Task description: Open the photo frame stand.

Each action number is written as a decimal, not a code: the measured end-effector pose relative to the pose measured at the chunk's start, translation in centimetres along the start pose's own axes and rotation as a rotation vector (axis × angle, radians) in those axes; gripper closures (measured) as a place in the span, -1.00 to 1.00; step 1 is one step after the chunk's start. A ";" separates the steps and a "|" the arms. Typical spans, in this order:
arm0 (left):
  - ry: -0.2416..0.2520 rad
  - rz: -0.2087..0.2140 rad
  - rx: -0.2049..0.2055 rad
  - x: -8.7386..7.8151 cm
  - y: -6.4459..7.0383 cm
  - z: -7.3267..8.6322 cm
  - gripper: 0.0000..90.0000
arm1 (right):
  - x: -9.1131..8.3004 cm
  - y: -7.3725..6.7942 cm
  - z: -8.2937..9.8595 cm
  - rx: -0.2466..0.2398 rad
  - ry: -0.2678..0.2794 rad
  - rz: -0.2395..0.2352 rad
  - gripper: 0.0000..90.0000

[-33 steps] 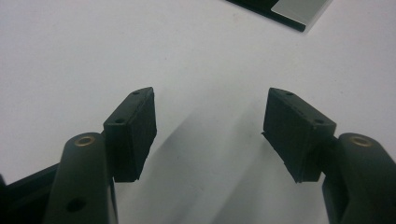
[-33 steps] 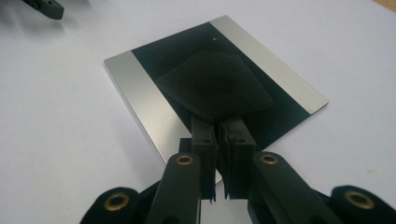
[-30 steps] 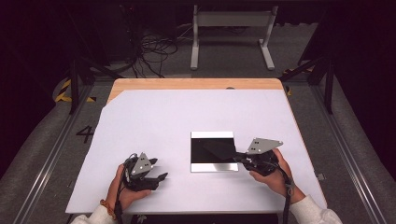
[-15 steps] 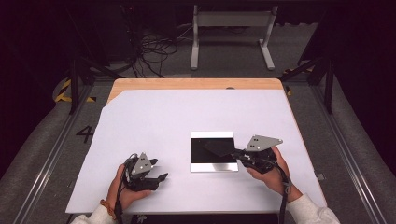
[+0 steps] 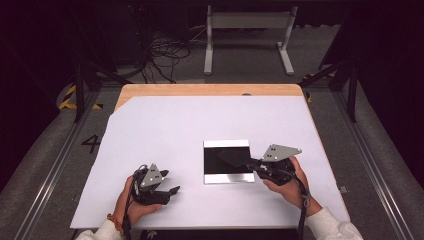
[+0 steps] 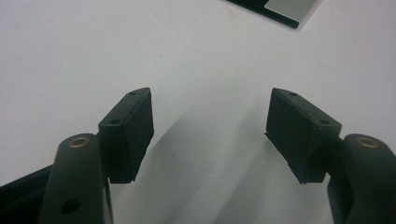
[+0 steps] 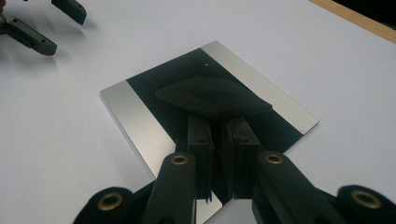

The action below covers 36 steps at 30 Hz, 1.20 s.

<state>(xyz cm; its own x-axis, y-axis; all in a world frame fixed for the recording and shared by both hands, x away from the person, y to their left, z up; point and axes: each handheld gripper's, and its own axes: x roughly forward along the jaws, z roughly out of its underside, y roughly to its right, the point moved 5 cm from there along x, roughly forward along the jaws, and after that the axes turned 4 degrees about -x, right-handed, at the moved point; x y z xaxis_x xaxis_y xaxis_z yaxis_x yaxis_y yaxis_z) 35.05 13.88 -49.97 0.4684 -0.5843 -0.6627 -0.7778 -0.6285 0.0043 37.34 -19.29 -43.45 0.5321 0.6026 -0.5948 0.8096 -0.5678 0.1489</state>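
The white worktop (image 5: 165, 130) is carrying a flat black panel with silver edges (image 5: 227, 161), which is lying directly ahead of the right tool (image 5: 252, 162). That tool's jaws are standing almost closed at the panel's near edge; whether they are pinching it is unclear. The left tool (image 5: 172, 192) is resting well apart, jaws spread wide and gripping nothing.
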 end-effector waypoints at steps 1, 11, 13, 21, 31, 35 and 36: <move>-0.001 0.000 -0.001 0.0 0.0 0.0 -0.28 | 0.0 0.0 0.0 0.000 0.000 0.000 0.80; -0.003 -0.001 0.000 0.0 0.0 0.0 -0.32 | 0.0 -0.2 0.2 0.022 -0.009 -0.029 0.57; -0.005 -0.002 0.002 0.0 0.0 0.0 -0.32 | 0.0 -0.1 0.2 0.026 -0.009 -0.032 0.53; -0.008 -0.002 0.001 0.1 0.1 0.0 -0.32 | -0.3 0.1 0.4 0.061 -0.003 -0.054 0.25; -0.011 -0.001 0.004 0.2 0.1 -0.1 -0.33 | -0.6 0.3 0.1 0.096 0.027 -0.069 0.00; -0.008 0.008 0.001 0.2 0.2 -0.1 -0.34 | -0.8 0.5 0.0 0.129 0.052 -0.079 -0.04; -0.008 0.008 0.001 0.2 0.2 -0.1 -0.34 | -0.8 0.5 0.0 0.129 0.052 -0.079 -0.04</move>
<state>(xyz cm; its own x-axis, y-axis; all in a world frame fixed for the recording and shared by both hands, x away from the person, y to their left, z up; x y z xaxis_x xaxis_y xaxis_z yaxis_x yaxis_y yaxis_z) 35.06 13.56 -50.04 0.4585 -0.5852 -0.6688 -0.7821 -0.6231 0.0090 37.35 -20.02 -42.90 0.4830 0.6745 -0.5584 0.8124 -0.5832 -0.0017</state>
